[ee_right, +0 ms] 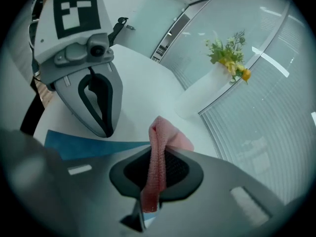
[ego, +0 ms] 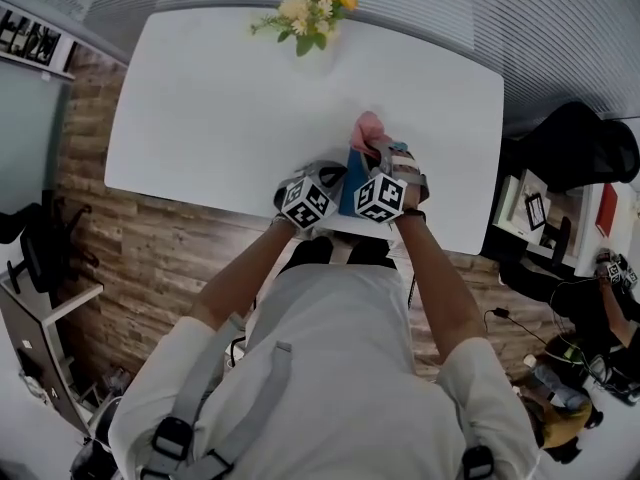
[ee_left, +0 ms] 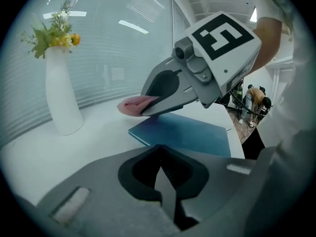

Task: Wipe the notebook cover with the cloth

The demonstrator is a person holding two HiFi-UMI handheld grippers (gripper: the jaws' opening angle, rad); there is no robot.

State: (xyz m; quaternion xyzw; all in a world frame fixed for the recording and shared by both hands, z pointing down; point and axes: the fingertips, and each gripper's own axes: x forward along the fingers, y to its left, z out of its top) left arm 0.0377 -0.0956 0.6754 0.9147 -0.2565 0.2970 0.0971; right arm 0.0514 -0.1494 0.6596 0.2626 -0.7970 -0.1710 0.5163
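The right claw (ee_right: 148,196) clamps the soft pink cloth (ee_right: 159,147) at the flat blue notebook's (ee_left: 190,132) far edge while the left claw (ee_left: 165,189) sits pinched together, empty, so most wiping looks undone.

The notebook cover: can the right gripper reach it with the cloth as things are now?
Probably yes: the right gripper, shut on the cloth, hangs close above the notebook, with nothing between them.

White vase (ee_left: 60,90) of yellow flowers (ego: 312,8) sat at the far edge of the white desk (ego: 200,118), wood-look floor (ego: 140,248) showing near left.
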